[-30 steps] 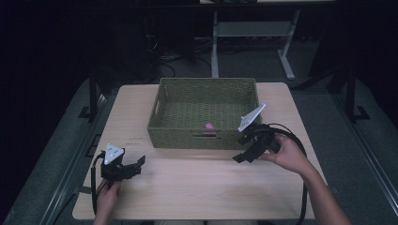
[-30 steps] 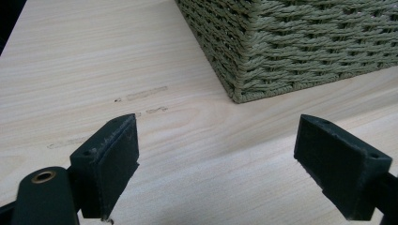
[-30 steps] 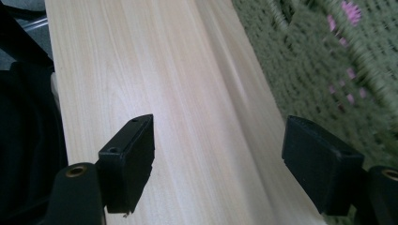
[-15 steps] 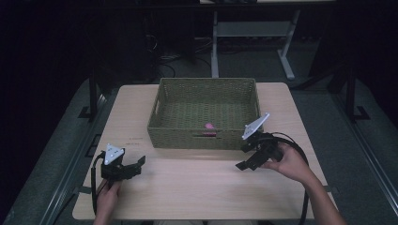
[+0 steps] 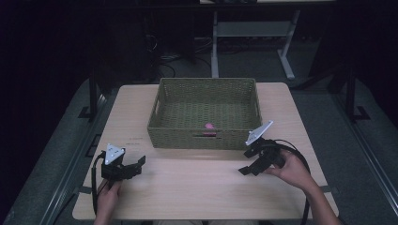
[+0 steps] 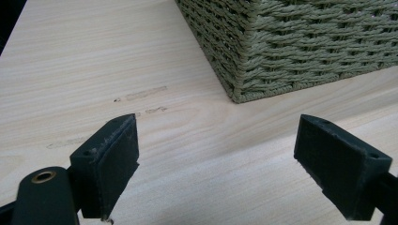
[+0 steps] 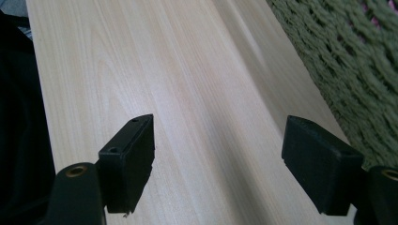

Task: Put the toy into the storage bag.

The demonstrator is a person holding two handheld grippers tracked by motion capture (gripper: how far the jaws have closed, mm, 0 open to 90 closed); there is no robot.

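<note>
Right claw (image 5: 247, 167) stood open and empty, low over the tabletop (image 5: 197, 187). Pink item (image 5: 209, 126) lay inside the basket (image 5: 202, 140), beyond its near wall, up and left of that claw. Nearer the right claw than the left claw (image 5: 137, 164), also open and empty.

one basket (image 5: 204, 93), one pink object (image 5: 209, 125), two tongs

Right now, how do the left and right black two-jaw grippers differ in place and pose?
The left gripper sits near the wooden table's front left, well clear of the green woven basket; the right gripper is close to the basket's front right corner. The left one points right, the right one points left. Both are open and hold nothing.
</note>
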